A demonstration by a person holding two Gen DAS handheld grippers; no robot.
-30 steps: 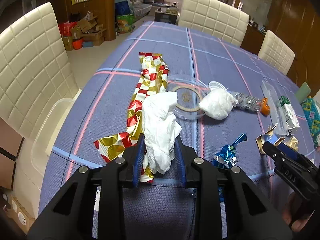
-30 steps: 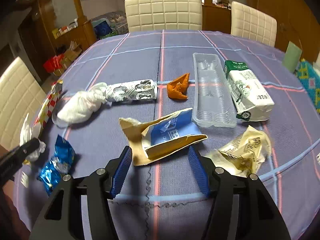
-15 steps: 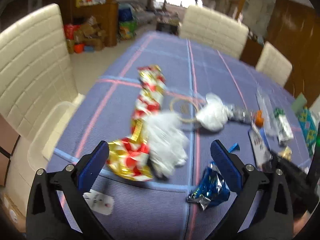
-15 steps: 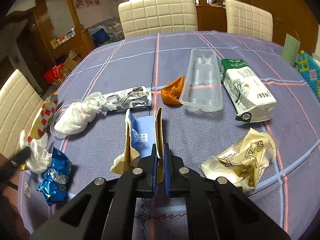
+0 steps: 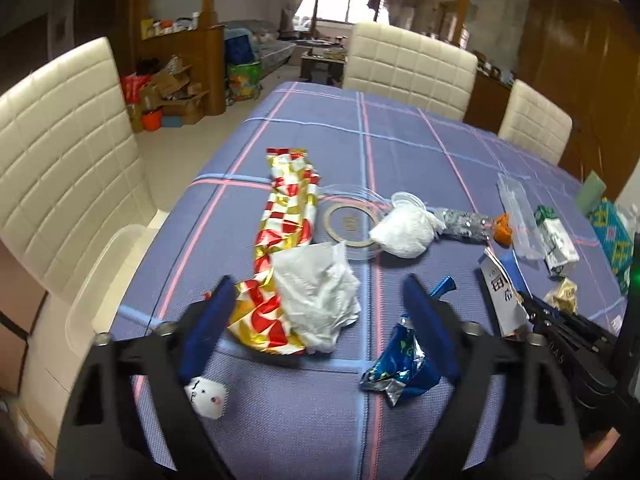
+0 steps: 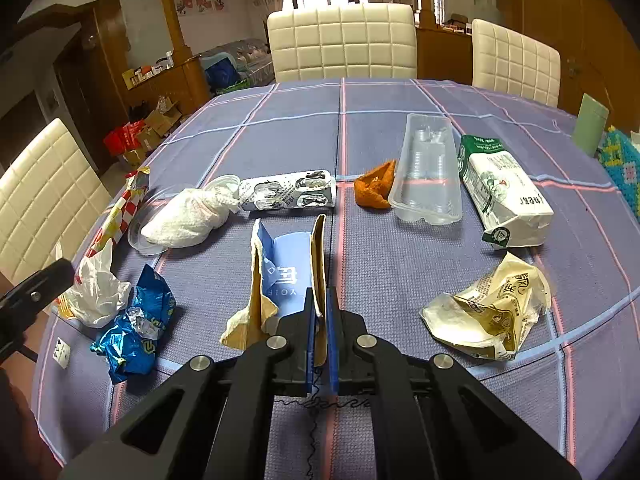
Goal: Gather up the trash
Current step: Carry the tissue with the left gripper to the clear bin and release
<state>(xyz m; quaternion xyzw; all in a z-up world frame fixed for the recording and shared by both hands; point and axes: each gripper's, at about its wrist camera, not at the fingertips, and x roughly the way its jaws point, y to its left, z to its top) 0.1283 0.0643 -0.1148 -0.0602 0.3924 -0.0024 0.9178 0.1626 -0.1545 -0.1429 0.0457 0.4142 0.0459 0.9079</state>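
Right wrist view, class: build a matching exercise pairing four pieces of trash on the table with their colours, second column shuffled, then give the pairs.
Things:
1. torn cardboard packet in the right claw
2. crumpled foil wrapper
3. peel scrap
4. long plastic tray

Colours:
A. orange
B. clear
C. shiny blue
D. blue inside, brown outside

Pairs: 1-D, 2-C, 3-A, 4-B

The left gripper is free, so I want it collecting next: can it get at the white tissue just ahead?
Probably yes. The left gripper stands open and the white tissue lies between its fingers, uncovered, resting partly on the red-gold wrapper.
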